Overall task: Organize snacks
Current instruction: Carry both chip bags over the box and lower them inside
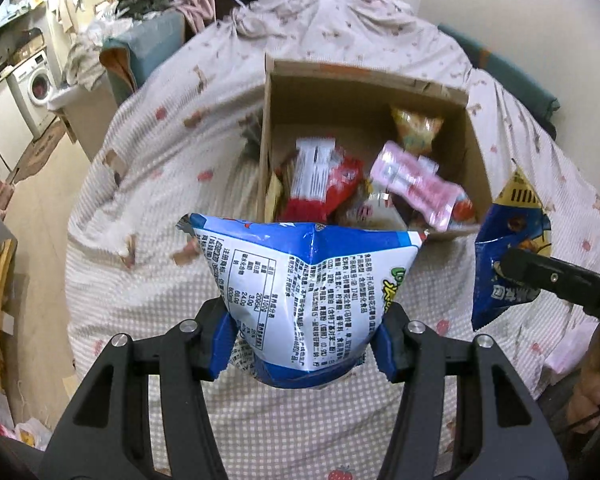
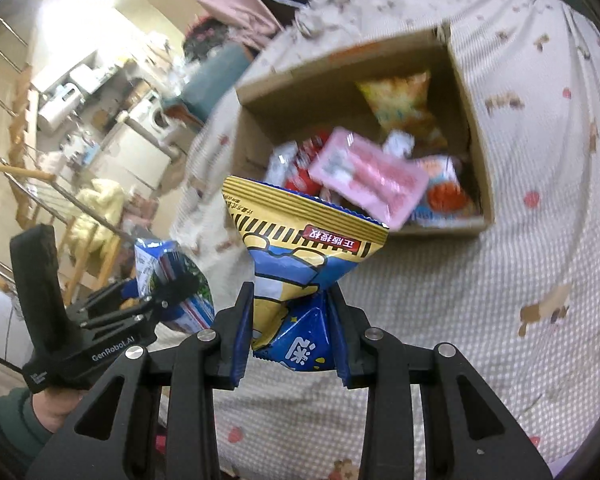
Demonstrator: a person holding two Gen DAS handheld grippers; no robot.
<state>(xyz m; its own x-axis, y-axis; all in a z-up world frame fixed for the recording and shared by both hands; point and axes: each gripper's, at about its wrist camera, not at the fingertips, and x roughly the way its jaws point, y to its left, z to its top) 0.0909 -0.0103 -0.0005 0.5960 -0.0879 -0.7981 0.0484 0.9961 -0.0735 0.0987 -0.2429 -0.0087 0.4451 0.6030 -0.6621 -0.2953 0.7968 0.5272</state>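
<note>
My left gripper (image 1: 306, 350) is shut on a blue and white snack bag (image 1: 300, 288) and holds it above the bed, just short of the near wall of an open cardboard box (image 1: 266, 128). The box holds several snack packs, among them a pink pack (image 1: 410, 180) and a red pack (image 1: 320, 184). My right gripper (image 2: 290, 348) is shut on a blue and yellow snack bag (image 2: 300, 256), also held in front of the box (image 2: 470, 120). The left gripper with its bag shows in the right wrist view (image 2: 172, 280). The right gripper's bag shows at the right of the left wrist view (image 1: 508, 252).
The box stands on a bed with a white patterned quilt (image 1: 148, 280). A washing machine (image 1: 36, 84) and cabinets stand far left. Piled clothes (image 1: 148, 4) lie behind the bed. A wooden rack (image 2: 32, 176) stands left.
</note>
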